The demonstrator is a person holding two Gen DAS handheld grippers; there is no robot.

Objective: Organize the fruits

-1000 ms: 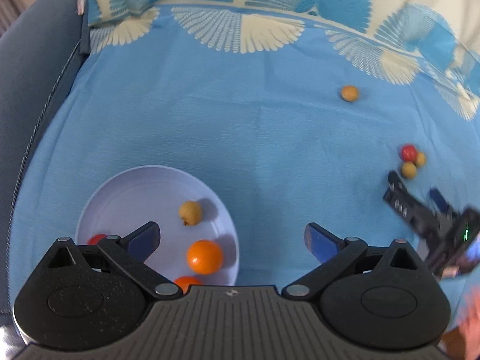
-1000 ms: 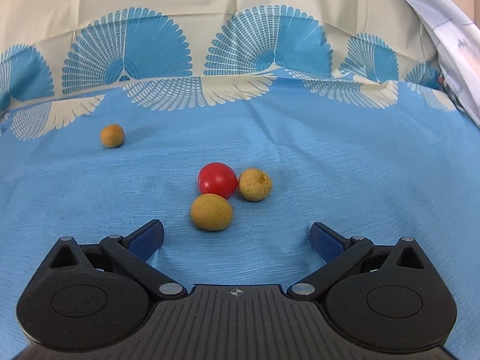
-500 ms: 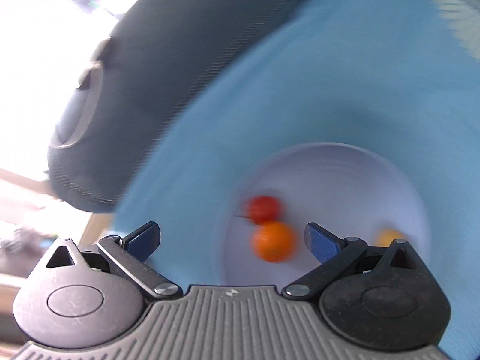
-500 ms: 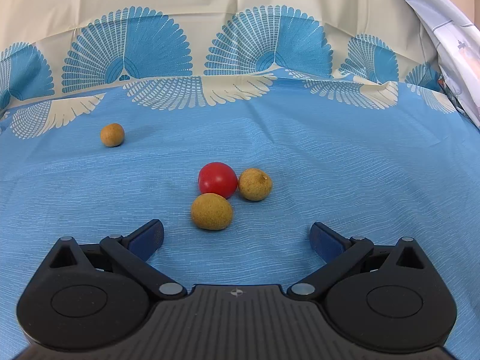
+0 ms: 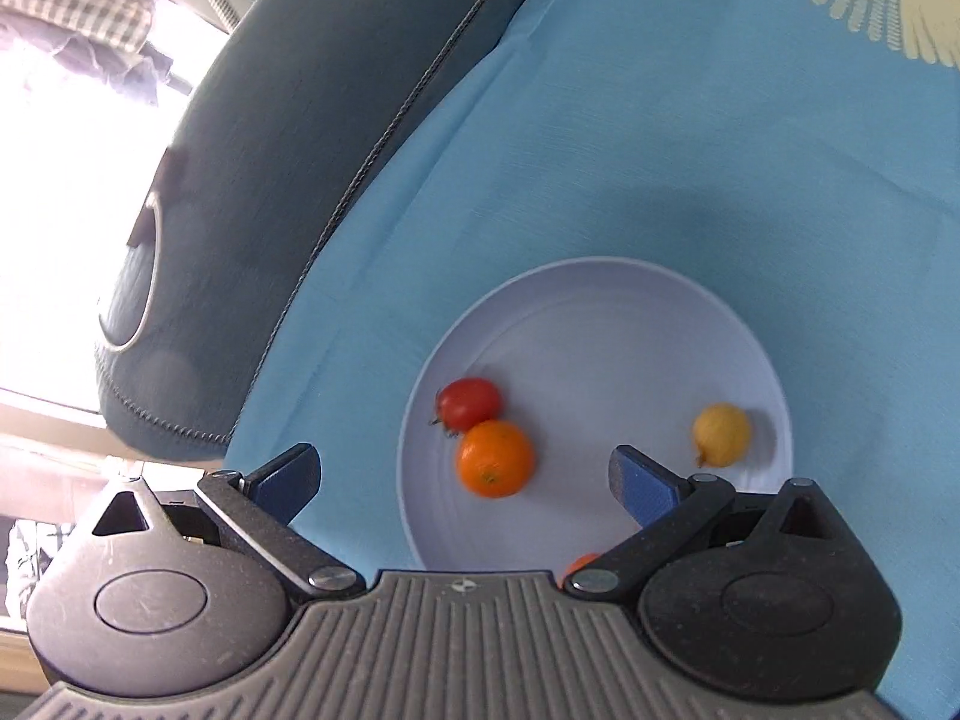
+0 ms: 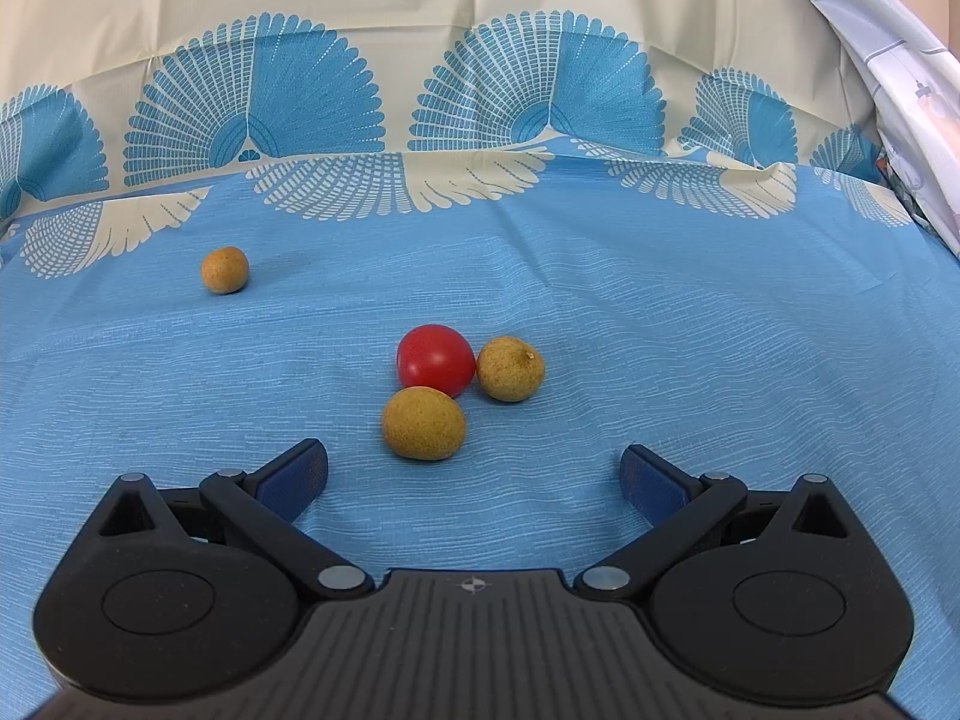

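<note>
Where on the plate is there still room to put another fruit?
The far half of the plate is bare, and so is the strip between the orange and the yellow fruit. It is crowded at the left, where the red tomato touches the orange. Another orange fruit peeks out at the near rim.

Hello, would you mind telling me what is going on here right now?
A person is sorting fruit with two handheld grippers. The left gripper, open and empty, hangs over a plate holding a tomato, an orange and a yellow fruit. The right gripper, also open, faces a red tomato and three brown fruits on the blue cloth.
</note>
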